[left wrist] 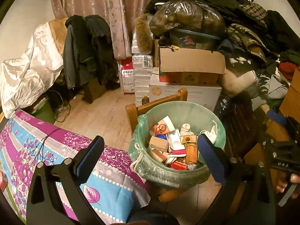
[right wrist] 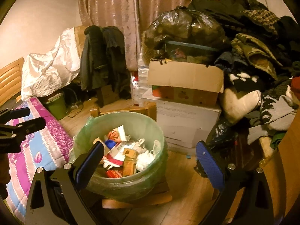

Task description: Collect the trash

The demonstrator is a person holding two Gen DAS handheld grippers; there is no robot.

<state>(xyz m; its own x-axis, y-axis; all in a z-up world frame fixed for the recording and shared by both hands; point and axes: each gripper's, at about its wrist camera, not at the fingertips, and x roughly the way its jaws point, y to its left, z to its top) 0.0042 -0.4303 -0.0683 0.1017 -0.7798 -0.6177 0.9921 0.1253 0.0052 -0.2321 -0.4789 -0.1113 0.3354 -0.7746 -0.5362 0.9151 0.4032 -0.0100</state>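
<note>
While both tools hover over the floor, the left gripper has its blue-padded fingers spread wide and holds nothing, and the right gripper is equally wide open and empty. Between and just beyond the fingers stands the round bin lined with a pale green plastic bag, resting on a low wooden stool. Its trash of crumpled white tissues, small cardboard boxes and red packets lies heaped inside, below the rim. To the left a purple, blue and white flowered quilt crowds close against the bin. Behind it a white printer carton carries an open brown cardboard box and a dark stuffed plastic sack, and a pile of dark clothes hems in the right side. In the left wrist view, the right gripper's black frame shows at the right edge, held by a hand.
</note>
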